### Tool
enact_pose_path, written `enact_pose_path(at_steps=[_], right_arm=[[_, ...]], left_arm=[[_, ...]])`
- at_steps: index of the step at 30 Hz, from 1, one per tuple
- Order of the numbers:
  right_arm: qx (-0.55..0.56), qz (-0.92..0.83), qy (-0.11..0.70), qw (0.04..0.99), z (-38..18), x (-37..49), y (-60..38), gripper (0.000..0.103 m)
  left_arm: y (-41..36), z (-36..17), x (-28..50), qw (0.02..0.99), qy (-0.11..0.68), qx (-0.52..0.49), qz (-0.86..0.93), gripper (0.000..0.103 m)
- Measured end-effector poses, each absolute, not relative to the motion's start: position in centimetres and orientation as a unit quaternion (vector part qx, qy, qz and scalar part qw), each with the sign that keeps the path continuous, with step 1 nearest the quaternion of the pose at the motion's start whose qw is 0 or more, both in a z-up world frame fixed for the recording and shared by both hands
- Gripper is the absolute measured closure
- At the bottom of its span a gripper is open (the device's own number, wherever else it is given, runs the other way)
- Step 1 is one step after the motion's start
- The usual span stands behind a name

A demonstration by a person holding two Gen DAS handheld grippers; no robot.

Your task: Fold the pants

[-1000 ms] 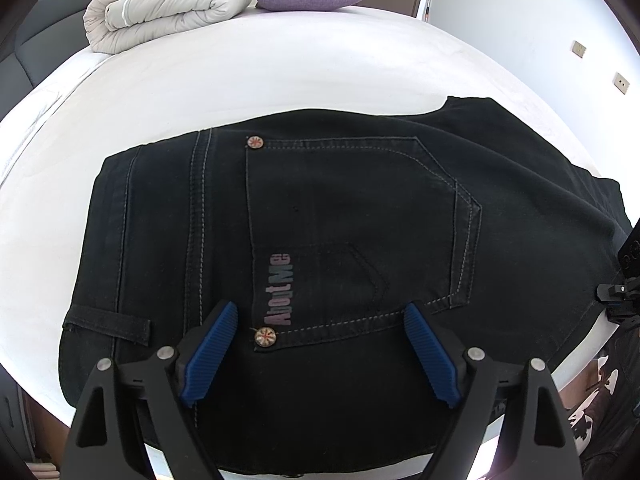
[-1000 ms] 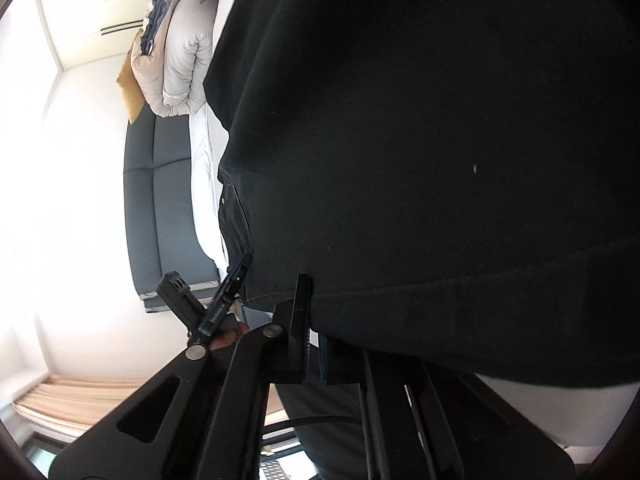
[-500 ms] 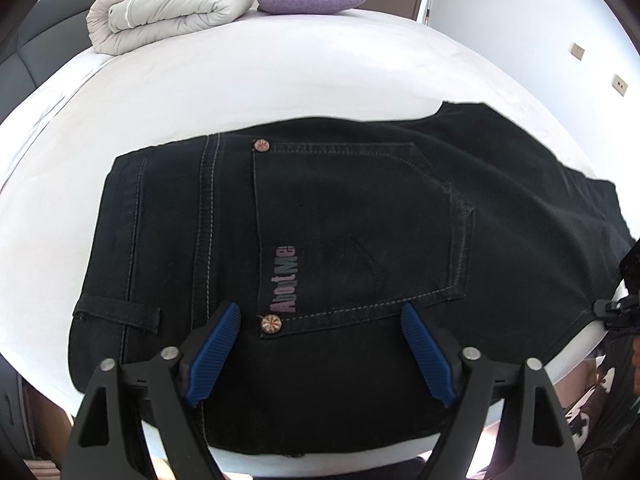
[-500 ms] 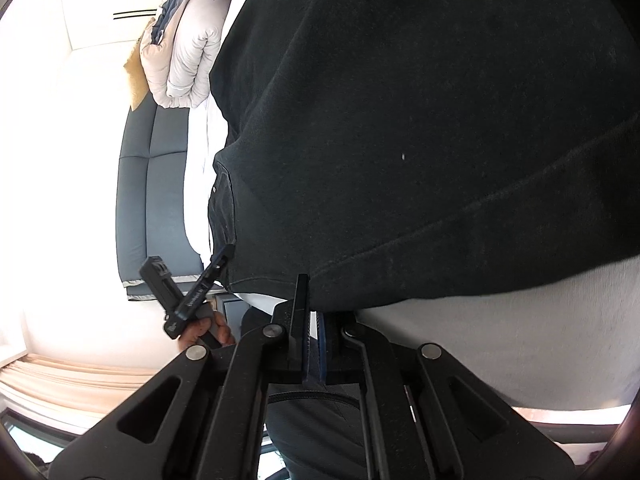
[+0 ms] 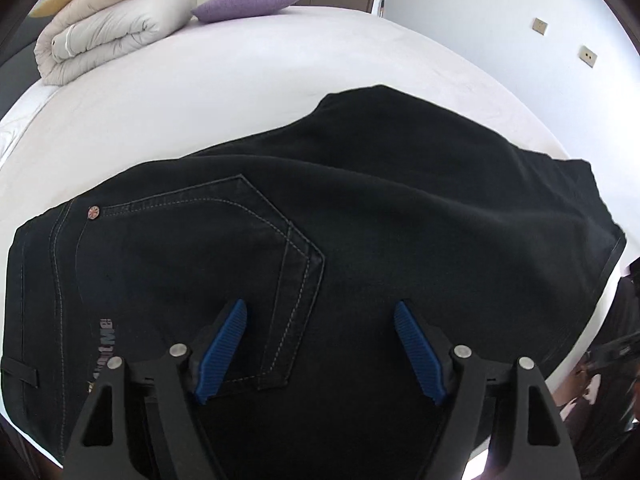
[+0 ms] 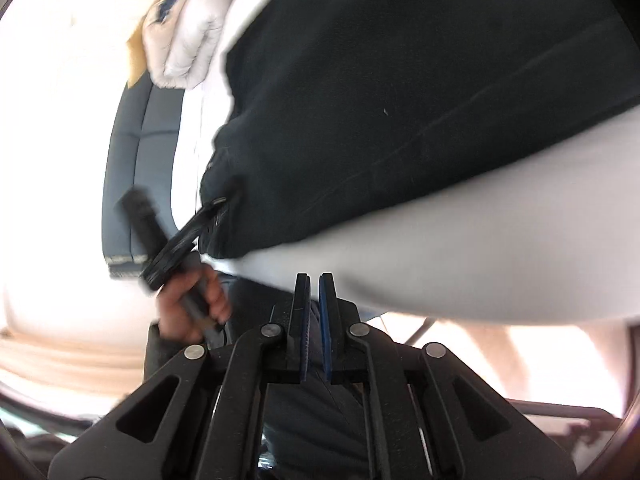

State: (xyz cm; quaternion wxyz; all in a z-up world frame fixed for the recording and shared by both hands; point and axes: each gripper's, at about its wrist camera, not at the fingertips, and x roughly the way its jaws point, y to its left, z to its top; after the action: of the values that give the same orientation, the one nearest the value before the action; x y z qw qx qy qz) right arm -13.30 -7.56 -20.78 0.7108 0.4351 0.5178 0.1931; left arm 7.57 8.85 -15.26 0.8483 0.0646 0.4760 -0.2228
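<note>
Black jeans (image 5: pixel 360 232) lie folded on a white bed (image 5: pixel 248 80), back pocket up at the left. My left gripper (image 5: pixel 320 312) is open, its blue pads spread just above the jeans near the pocket's right edge, holding nothing. In the right wrist view the jeans (image 6: pixel 420 92) lie on the bed's edge (image 6: pixel 460 256). My right gripper (image 6: pixel 314 284) is shut, its pads together with nothing between them, off the bed's edge and apart from the jeans. The left gripper (image 6: pixel 218 204) shows there at the jeans' near corner.
A rolled beige duvet (image 5: pixel 108 36) and a purple pillow (image 5: pixel 244 4) lie at the far end of the bed. A grey headboard (image 6: pixel 140 152) stands at the left in the right wrist view. A wall with sockets (image 5: pixel 560 36) is on the right.
My left gripper has moved right along the jeans, past the pocket. My right gripper has let go of the jeans' hem and pulled back off the bed edge, jaws shut.
</note>
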Motion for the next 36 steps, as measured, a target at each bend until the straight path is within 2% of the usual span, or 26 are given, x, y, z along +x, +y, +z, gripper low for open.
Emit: enact_pose_path(at_steps=[5,8,14,16,17,20,25,31,32,36], right_arm=[[0.428,0.195,0.432,0.769,-14.1,-11.3,-11.4,0.098],[0.426,0.204,0.437,0.766,-13.3,-6.5,-10.9,0.098],[0.463,0.239,0.492,0.697,-19.3,2.1,-5.9,0.098],[0.463,0.202,0.517,0.691,-22.2,2.8,-5.7,0.098],[0.475,0.203,0.513,0.686,-23.0,2.8,-5.9,0.102],[0.479,0.187,0.474,0.715,-22.4,1.8,-8.5,0.102],[0.559,0.072,0.359,0.744,-21.4,-2.2,-21.0,0.103],[0.560,-0.093,0.240,0.787,-16.9,-9.6,-33.5,0.102],[0.556,-0.131,0.221,0.791,-15.8,-11.1,-34.7,0.096],[0.549,-0.145,0.177,0.804,-12.4,-13.4,-35.0,0.096]], left_arm=[[9.1,-15.6,7.2,0.846,0.478,0.073,-0.226,0.022],[9.3,-15.6,7.3,0.841,0.485,0.076,-0.225,0.022],[8.2,-15.7,6.7,0.837,0.492,0.089,-0.224,0.020],[8.3,-15.7,6.4,0.835,0.494,0.091,-0.226,0.020],[8.4,-15.8,6.4,0.834,0.495,0.093,-0.228,0.020],[8.5,-15.8,6.6,0.832,0.496,0.095,-0.231,0.020],[9.2,-15.9,6.8,0.829,0.497,0.099,-0.236,0.020],[9.4,-16.0,6.4,0.832,0.493,0.098,-0.236,0.020],[9.4,-15.9,6.3,0.833,0.491,0.097,-0.236,0.020],[9.7,-14.9,5.9,0.836,0.489,0.088,-0.234,0.022]])
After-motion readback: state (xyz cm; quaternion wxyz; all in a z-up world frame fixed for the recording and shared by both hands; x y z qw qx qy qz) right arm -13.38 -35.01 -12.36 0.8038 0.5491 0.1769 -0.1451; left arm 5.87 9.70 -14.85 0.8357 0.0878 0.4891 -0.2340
